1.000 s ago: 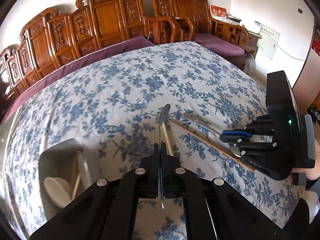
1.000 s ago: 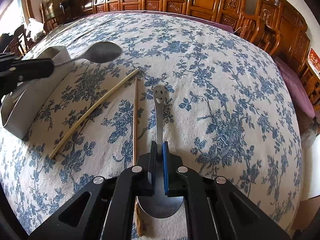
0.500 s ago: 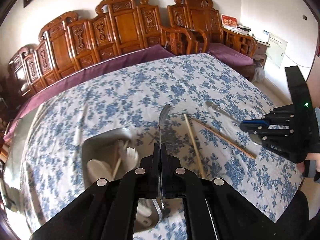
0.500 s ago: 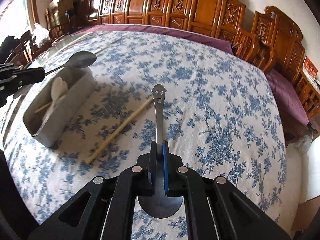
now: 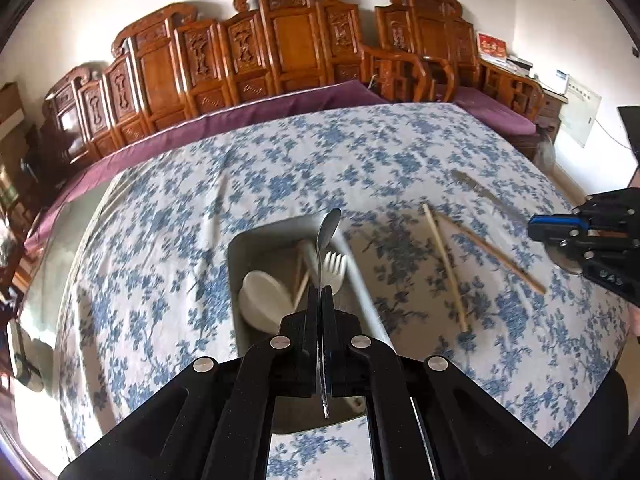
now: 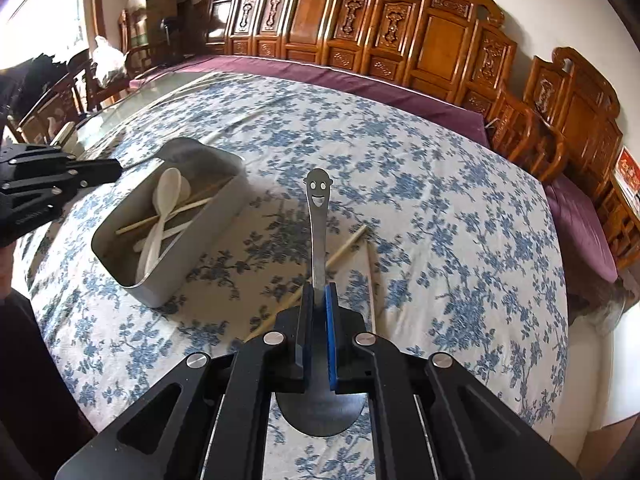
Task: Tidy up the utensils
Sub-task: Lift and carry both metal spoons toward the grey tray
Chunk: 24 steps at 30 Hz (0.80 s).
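My left gripper (image 5: pixel 321 294) is shut on a thin metal spoon (image 5: pixel 329 228), held above a grey metal tray (image 5: pixel 236 248). The tray (image 6: pixel 224 160) holds white plastic spoons (image 6: pixel 166 192), a white fork (image 5: pixel 334 268) and chopsticks (image 6: pixel 200 200). My right gripper (image 6: pixel 319 292) is shut on a smiley-handled metal spoon (image 6: pixel 318 208), handle pointing forward, above the tablecloth to the right of the tray. Two wooden chopsticks (image 5: pixel 446 268) lie on the cloth between tray and right gripper. The left gripper also shows in the right wrist view (image 6: pixel 114 168).
The table carries a blue floral cloth (image 6: pixel 440 220). Carved wooden chairs (image 5: pixel 280 48) line the far side with a purple cushion (image 5: pixel 280 108). The right gripper shows at the right edge of the left wrist view (image 5: pixel 536 228).
My left gripper has moved with its spoon from beside the tray to over it and has risen. My right gripper has lifted its smiley spoon higher above the cloth.
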Available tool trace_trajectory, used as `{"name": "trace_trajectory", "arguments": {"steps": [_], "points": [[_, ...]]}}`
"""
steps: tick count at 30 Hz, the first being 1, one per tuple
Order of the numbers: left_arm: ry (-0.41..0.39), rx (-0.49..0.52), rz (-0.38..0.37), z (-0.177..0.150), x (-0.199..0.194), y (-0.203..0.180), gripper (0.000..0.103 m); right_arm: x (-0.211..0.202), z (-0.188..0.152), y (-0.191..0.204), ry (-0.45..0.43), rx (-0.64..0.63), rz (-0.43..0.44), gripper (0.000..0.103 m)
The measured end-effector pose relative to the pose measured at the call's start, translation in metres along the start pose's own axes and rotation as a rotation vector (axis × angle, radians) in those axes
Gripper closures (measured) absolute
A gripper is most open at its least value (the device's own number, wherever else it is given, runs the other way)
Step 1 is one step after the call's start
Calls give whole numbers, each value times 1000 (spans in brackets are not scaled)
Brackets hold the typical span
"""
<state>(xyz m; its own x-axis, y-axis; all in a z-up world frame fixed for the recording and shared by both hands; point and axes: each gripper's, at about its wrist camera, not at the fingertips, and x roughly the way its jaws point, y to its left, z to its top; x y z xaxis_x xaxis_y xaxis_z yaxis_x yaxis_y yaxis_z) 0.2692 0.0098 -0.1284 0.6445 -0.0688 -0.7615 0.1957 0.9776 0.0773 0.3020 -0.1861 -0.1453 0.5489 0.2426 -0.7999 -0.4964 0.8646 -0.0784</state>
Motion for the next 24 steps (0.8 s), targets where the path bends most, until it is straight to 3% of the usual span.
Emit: {"name": "trace_trajectory", "arguments": {"steps": [9,20,24], "points": [[54,-65,23,-19,39,27,102,9,9,25,15,-32,29,96],[64,-87,20,-23,65,25,101,18,25,47,25,-67,65,96],[36,-90,11,-21,59,27,93,22,31,54,25,-71,78,96]]}}
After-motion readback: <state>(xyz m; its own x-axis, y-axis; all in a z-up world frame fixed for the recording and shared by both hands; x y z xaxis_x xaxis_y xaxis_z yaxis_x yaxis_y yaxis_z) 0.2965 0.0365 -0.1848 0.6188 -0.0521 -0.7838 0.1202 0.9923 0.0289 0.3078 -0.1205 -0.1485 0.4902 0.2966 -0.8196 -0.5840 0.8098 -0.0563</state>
